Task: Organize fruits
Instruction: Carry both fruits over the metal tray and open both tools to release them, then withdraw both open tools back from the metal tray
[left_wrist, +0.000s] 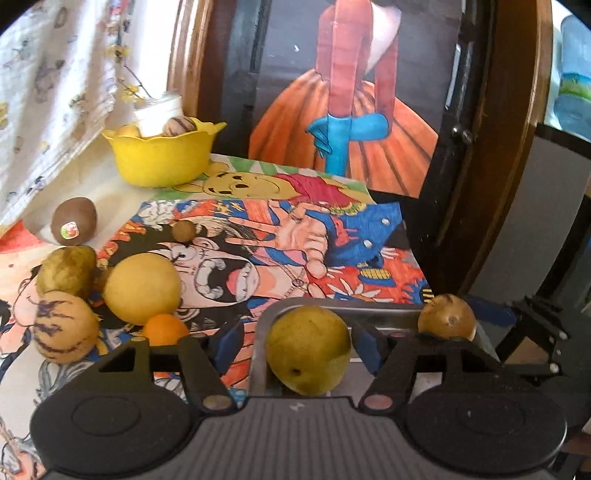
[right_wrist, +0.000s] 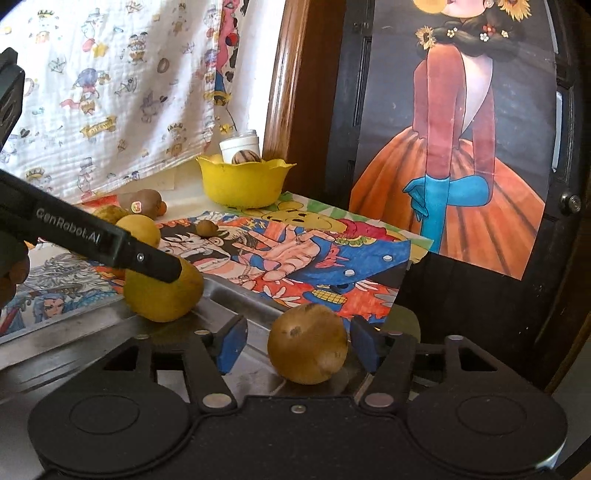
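My left gripper (left_wrist: 295, 347) is open around a yellow-green fruit (left_wrist: 308, 354) that rests on a metal tray (left_wrist: 388, 314); the pads stand apart from it. My right gripper (right_wrist: 297, 345) is open around a brownish-yellow round fruit (right_wrist: 307, 345) on the same tray (right_wrist: 92, 343), also seen in the left wrist view (left_wrist: 447, 317). The left gripper's finger (right_wrist: 110, 243) crosses the right wrist view over the yellow-green fruit (right_wrist: 162, 295). A yellow bowl (left_wrist: 162, 155) at the back holds a striped fruit (left_wrist: 179, 125); the bowl also shows in the right wrist view (right_wrist: 242, 181).
Loose fruits lie on the left of the drawing-covered table: a kiwi (left_wrist: 74, 221), a large yellow fruit (left_wrist: 142, 288), a greenish pear (left_wrist: 66, 271), a striped fruit (left_wrist: 64, 328), an orange one (left_wrist: 164, 328), a small brown one (left_wrist: 183, 230). A white jar (right_wrist: 240, 142) stands behind the bowl. A wooden frame (left_wrist: 509, 147) rises on the right.
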